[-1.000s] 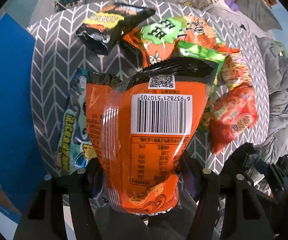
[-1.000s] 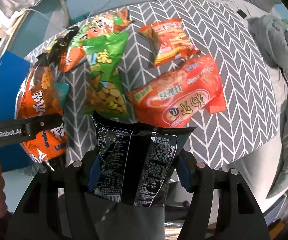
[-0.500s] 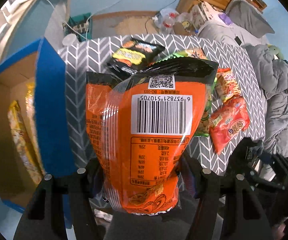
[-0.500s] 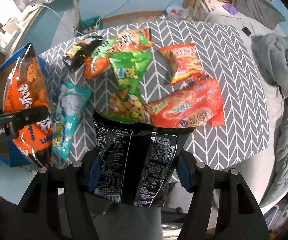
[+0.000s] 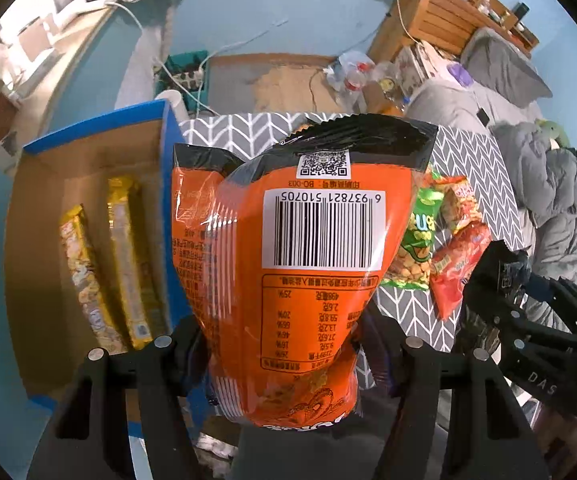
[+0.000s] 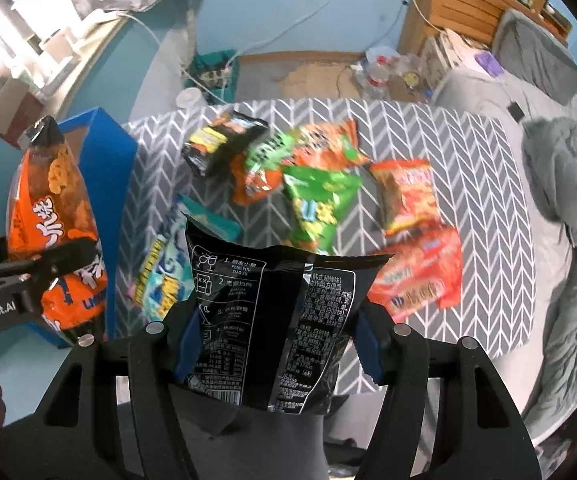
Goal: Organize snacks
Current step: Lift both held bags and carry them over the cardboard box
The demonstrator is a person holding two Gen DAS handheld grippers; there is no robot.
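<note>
My left gripper (image 5: 284,344) is shut on an orange snack bag (image 5: 288,264), held high beside the blue-edged cardboard box (image 5: 88,136); the bag also shows in the right wrist view (image 6: 56,216). Two yellow snack packs (image 5: 124,256) lie in the box. My right gripper (image 6: 276,340) is shut on a black snack bag (image 6: 272,320), held above the near edge of the grey chevron table (image 6: 484,184). Several snack bags lie on the table: black (image 6: 220,144), orange-green (image 6: 304,152), green (image 6: 316,204), red (image 6: 420,276), teal (image 6: 168,268).
The box (image 6: 104,148) stands left of the table. A grey blanket heap (image 6: 568,208) lies right of the table. A wooden shelf (image 6: 472,4) and floor clutter (image 6: 384,72) are behind. My right gripper's body (image 5: 528,320) shows at the left wrist view's right.
Both grippers have risen and pulled back from the table with their bags. The left one has swung left, bringing the box and its yellow packs into view.
</note>
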